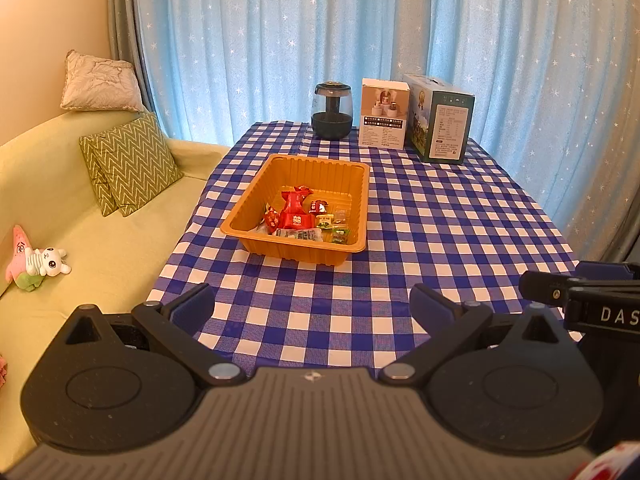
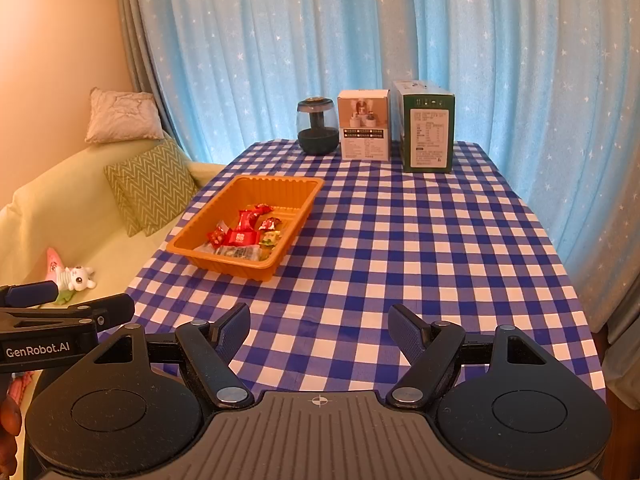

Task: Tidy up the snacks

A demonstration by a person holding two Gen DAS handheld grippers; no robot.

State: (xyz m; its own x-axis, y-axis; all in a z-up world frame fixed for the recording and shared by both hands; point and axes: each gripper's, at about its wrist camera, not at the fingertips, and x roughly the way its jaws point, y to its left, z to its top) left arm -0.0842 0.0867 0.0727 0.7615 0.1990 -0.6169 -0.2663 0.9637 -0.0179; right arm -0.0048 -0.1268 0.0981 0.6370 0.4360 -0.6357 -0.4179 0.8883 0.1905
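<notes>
An orange plastic tray (image 1: 320,166) sits on the blue-and-white checked tablecloth (image 1: 440,240), left of centre. In it lie several wrapped snacks: a red pouch (image 1: 295,216), small red candies and green and clear packets. The tray (image 2: 276,184) and red pouch (image 2: 242,236) also show in the right wrist view. My left gripper (image 1: 314,306) is open and empty, above the table's near edge, short of the tray. My right gripper (image 2: 320,330) is open and empty, to the right of the left one.
At the table's far edge stand a dark glass jar (image 1: 332,110), a white box (image 1: 384,114) and a green box (image 1: 442,120). A yellow-green sofa (image 1: 60,208) with cushions and plush toys (image 1: 34,260) lies left. Blue starred curtains hang behind.
</notes>
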